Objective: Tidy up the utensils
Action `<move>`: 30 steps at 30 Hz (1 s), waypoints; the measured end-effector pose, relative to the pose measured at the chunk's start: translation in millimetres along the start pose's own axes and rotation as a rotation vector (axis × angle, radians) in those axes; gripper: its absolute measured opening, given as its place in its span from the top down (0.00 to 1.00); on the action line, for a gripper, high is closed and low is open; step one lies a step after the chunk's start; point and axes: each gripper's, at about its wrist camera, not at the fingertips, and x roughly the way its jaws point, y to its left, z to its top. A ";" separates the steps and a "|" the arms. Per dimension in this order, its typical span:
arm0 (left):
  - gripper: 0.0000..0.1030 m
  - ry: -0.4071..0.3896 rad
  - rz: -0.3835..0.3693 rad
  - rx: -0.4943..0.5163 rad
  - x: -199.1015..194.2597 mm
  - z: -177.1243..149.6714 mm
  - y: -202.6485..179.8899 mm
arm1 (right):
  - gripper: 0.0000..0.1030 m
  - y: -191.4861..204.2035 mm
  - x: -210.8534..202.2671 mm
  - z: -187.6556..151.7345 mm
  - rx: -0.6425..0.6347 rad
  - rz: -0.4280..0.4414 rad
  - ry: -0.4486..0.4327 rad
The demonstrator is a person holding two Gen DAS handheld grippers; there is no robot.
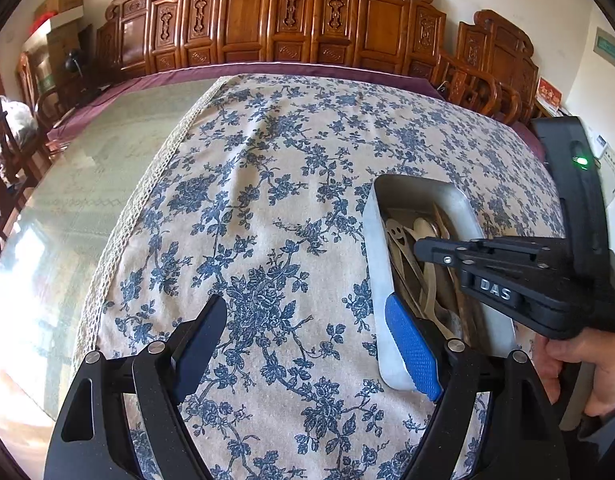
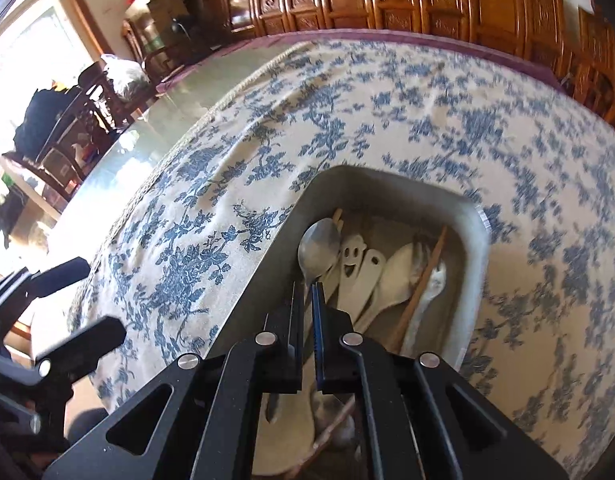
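On the bench with the blue-flowered cloth (image 2: 235,208), the rectangular grey metal tray (image 2: 477,240) holds white ladles and chopsticks. The right gripper (image 2: 307,300), jaws pinching the steel spoon (image 2: 318,246) by its neck at 12 o'clock, risks a slip. The left gripper (image 1: 307,340), jaws spread, stands just beside the tray's 9 o'clock rim and may nudge it.

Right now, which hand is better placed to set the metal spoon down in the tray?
Right. The right gripper is shut on the metal spoon above the tray; the left gripper stands open over the tablecloth.
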 end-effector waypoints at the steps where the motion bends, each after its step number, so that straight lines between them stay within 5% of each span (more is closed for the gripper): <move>1: 0.24 -0.001 0.000 0.003 -0.3 0.0 -1.4 | 0.93 -1.2 -5.4 -1.8 -0.008 -0.008 -0.015; 10: 0.24 -0.014 -0.014 0.034 -7.1 -1.2 -17.0 | 0.90 -14.9 -57.2 -20.9 -0.043 -0.071 -0.124; 13: 0.24 -0.021 -0.023 0.051 -11.2 -2.9 -24.1 | 0.72 -23.6 -74.6 -28.7 -0.025 -0.099 -0.157; 18: 0.22 -0.048 -0.029 0.083 -22.8 -4.7 -38.7 | 0.60 -37.6 -101.5 -44.0 -0.008 -0.140 -0.201; 25: 0.12 -0.088 -0.025 0.129 -40.5 -6.7 -70.8 | 0.08 -51.3 -143.0 -64.9 -0.006 -0.228 -0.284; 30: 0.08 -0.091 -0.034 0.140 -51.9 -9.7 -95.0 | 0.03 -62.4 -169.2 -80.5 0.020 -0.258 -0.322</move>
